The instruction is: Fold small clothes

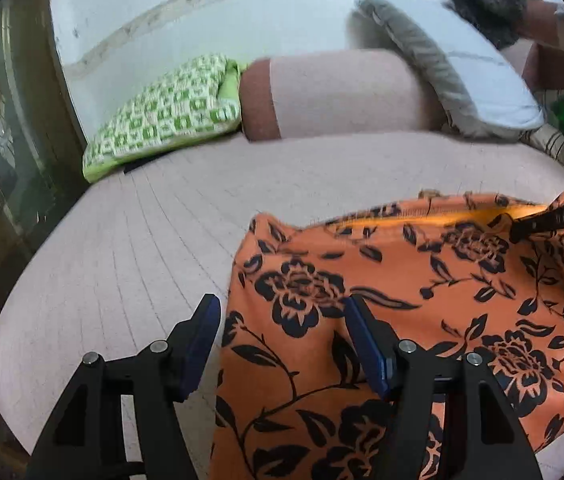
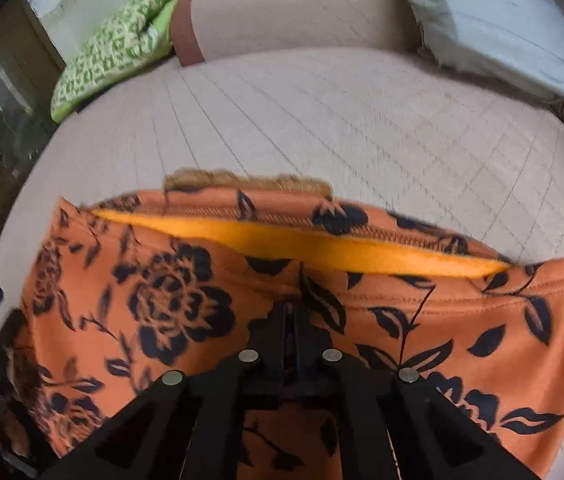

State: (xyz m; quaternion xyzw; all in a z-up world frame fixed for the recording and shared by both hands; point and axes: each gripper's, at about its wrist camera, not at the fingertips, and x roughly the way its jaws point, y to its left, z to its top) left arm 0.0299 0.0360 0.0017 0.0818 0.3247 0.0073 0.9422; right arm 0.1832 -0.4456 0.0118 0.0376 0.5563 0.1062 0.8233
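Observation:
An orange garment with a black flower print point(image 1: 421, 304) lies on a pale pink quilted bed point(image 1: 142, 240). My left gripper point(image 1: 280, 308) is open, its blue-padded fingers point(image 1: 202, 332) straddling the garment's left edge, one over the bed and one over the cloth. In the right wrist view the same garment point(image 2: 162, 300) fills the lower half, its bright orange inner lining point(image 2: 301, 244) showing along the far hem. My right gripper point(image 2: 291, 312) is shut on a fold of the garment. The right gripper also shows in the left wrist view point(image 1: 549, 220) at the far right edge.
A green-and-white patterned pillow point(image 1: 162, 120), a pink bolster point(image 1: 333, 96) and a grey-white pillow point(image 1: 461, 68) lie along the far side of the bed against a white wall. A dark wooden cabinet point(image 1: 6, 120) stands to the left.

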